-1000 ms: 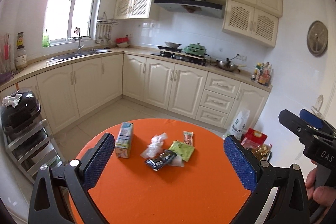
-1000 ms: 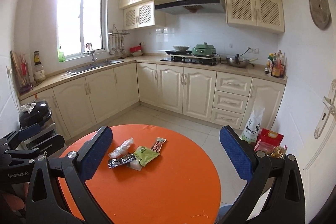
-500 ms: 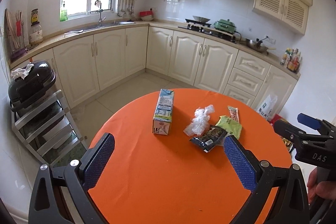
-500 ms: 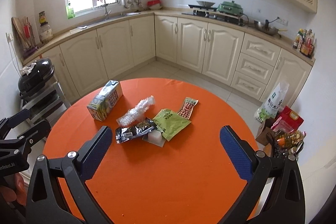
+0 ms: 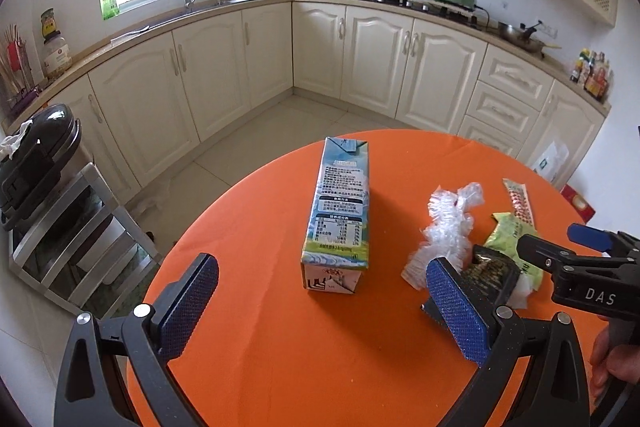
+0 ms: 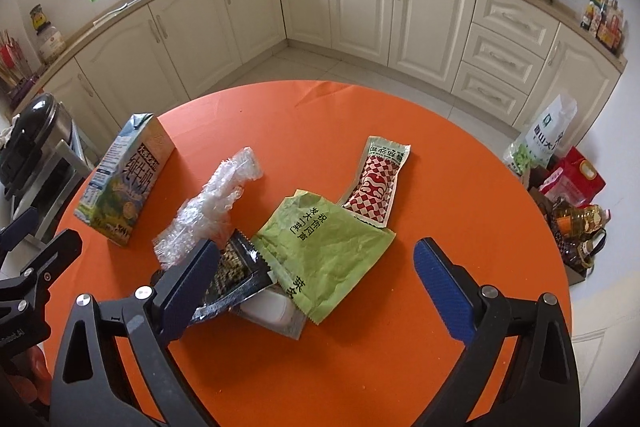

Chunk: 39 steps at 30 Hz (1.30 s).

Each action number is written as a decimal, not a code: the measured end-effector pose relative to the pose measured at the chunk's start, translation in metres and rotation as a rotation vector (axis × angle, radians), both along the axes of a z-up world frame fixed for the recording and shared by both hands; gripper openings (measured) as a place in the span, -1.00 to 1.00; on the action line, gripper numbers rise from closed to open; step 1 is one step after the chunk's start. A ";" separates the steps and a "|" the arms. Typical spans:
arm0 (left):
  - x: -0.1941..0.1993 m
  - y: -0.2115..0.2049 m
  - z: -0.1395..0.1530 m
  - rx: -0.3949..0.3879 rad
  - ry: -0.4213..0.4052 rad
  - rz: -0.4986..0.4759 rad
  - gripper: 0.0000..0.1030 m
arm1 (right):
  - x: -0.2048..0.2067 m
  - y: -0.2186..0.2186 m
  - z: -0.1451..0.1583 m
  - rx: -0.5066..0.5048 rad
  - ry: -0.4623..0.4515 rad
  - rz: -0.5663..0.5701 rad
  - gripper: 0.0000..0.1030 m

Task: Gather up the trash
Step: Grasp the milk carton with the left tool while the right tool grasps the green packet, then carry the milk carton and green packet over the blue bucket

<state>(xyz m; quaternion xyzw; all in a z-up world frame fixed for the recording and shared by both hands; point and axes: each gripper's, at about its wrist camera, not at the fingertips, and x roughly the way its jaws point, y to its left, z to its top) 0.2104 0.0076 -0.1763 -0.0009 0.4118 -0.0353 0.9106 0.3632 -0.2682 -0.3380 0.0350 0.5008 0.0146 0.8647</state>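
- The round orange counter (image 6: 460, 187) carries a small pile of trash near its middle.
- A milk carton (image 5: 340, 215) lies on its side at the left of the pile, apart from the other pieces.
- Just right of the carton sits a crumpled clear plastic wrap (image 6: 212, 207), touching a dark foil wrapper (image 6: 236, 275).
- The green packet (image 6: 324, 247) lies flat and overlaps a red-and-white checked sachet (image 6: 378, 183) at its far edge.
- A white piece (image 6: 270, 309) shows under the near ends of the dark wrapper and the green packet; what it is cannot be told.
- The left gripper (image 5: 320, 307) is spread wide over the bare counter in front of the carton, with nothing between its blue pads.
- The right gripper (image 6: 320, 287) points down at the pile, its jaws wide but closing; the green packet and dark wrapper lie between them, and the left pad (image 6: 188, 291) sits at the dark wrapper's edge without clamping it.
- In the left wrist view, part of a hand (image 5: 612, 367) holds the right gripper's handle at the lower right.
- Cream cabinets (image 6: 400, 7) line the walls beyond the counter.
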 end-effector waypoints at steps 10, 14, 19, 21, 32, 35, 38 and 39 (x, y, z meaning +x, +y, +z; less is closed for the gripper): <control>0.102 -0.027 -0.035 0.108 0.077 -0.023 0.92 | 0.023 0.002 -0.034 -0.009 0.065 -0.002 0.64; 0.132 -0.035 -0.052 0.022 0.134 -0.052 0.18 | 0.018 0.003 -0.033 -0.026 0.042 0.017 0.28; 0.151 -0.033 -0.049 -0.024 0.112 -0.062 -0.30 | 0.010 -0.005 -0.029 0.009 0.025 0.028 -0.13; 0.155 -0.030 -0.045 -0.030 0.095 -0.062 -0.30 | 0.005 -0.008 -0.026 0.025 0.019 0.028 -0.18; 0.119 -0.017 -0.006 -0.066 -0.010 -0.041 -0.30 | -0.038 -0.015 0.027 0.074 -0.100 0.026 -0.20; 0.093 -0.027 0.009 -0.080 -0.045 -0.055 -0.30 | -0.055 -0.015 0.047 0.080 -0.138 0.028 -0.20; 0.052 -0.036 0.021 -0.091 -0.085 -0.069 -0.30 | -0.075 -0.020 0.066 0.089 -0.179 0.027 -0.20; 0.036 -0.042 0.022 -0.093 -0.098 -0.076 -0.30 | -0.082 -0.021 0.073 0.091 -0.193 0.026 -0.20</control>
